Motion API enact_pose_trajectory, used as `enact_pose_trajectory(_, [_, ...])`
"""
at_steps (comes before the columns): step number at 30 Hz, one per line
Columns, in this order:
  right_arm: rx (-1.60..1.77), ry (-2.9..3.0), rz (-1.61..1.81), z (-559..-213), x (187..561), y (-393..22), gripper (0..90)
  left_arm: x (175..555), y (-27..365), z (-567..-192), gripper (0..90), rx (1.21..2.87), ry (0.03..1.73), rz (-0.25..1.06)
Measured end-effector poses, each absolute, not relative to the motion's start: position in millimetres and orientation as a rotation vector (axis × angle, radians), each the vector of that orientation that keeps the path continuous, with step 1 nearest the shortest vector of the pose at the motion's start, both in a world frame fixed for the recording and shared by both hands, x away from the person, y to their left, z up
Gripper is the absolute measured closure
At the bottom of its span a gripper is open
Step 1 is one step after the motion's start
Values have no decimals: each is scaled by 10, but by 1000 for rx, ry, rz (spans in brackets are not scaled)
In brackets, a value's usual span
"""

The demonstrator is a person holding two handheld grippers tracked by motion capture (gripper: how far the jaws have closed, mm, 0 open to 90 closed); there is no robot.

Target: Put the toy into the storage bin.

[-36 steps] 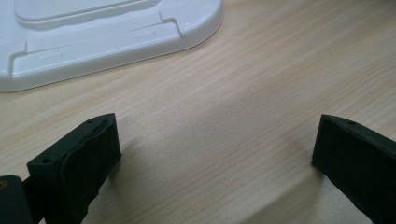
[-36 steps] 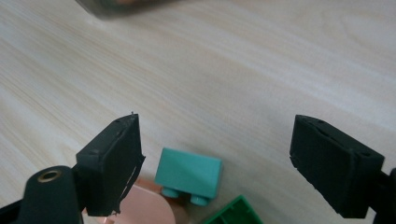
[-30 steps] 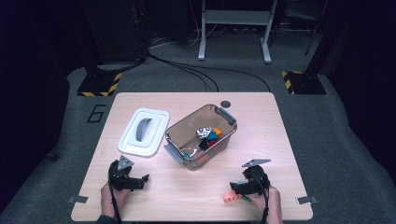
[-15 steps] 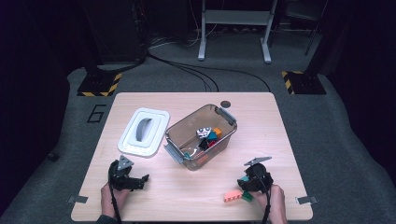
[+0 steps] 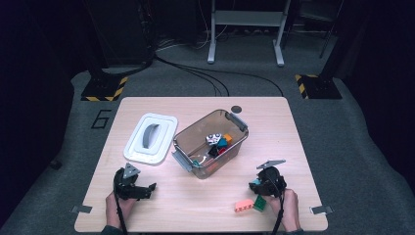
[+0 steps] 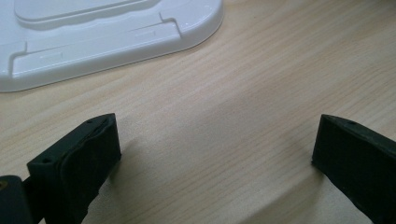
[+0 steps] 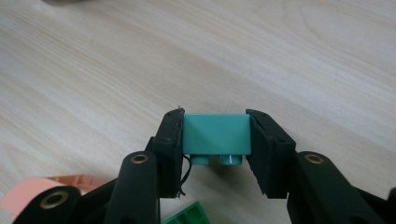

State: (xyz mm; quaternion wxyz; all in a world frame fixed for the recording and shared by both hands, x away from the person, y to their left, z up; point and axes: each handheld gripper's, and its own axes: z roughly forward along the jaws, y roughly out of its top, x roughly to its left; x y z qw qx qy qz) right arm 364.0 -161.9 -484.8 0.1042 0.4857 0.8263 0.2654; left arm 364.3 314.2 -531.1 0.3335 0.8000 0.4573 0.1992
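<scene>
The right gripper (image 7: 215, 140) squeezes a teal toy brick (image 7: 215, 134) tight between its jaws just above the wooden table (image 7: 280, 56), while the left gripper (image 6: 215, 154) sits wide open and empty near the white lid (image 6: 102, 32).

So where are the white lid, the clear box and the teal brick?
white lid (image 5: 150, 138), high view, on its grey handle
clear box (image 5: 210, 147), high view, on its inside
teal brick (image 7: 215, 133), right gripper view, on its flat face
</scene>
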Motion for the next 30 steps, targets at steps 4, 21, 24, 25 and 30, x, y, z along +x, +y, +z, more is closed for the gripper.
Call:
enact_pose_trajectory(4, [1425, 2410, 821, -4804, 3694, -1637, 584, 3642, 3144, -5308, 9, 2092, 1194, 517])
enact_pose_trajectory(21, [1400, 2316, 937, -4578, 3970, -1634, 585, 3642, 3144, -5310, 8, 2091, 1194, 517])
enact_pose_trajectory(24, [1401, 2303, 940, -4545, 4023, -1638, 584, 3641, 3143, -5309, 8, 2092, 1195, 515])
enact_pose_trajectory(25, [1399, 2306, 943, -4531, 4037, -1647, 585, 3641, 3140, -5313, 9, 2086, 1196, 521])
enact_pose_trajectory(30, [1402, 2280, 943, -4469, 4086, -1677, 585, 3641, 3138, -5315, 8, 2081, 1198, 521])
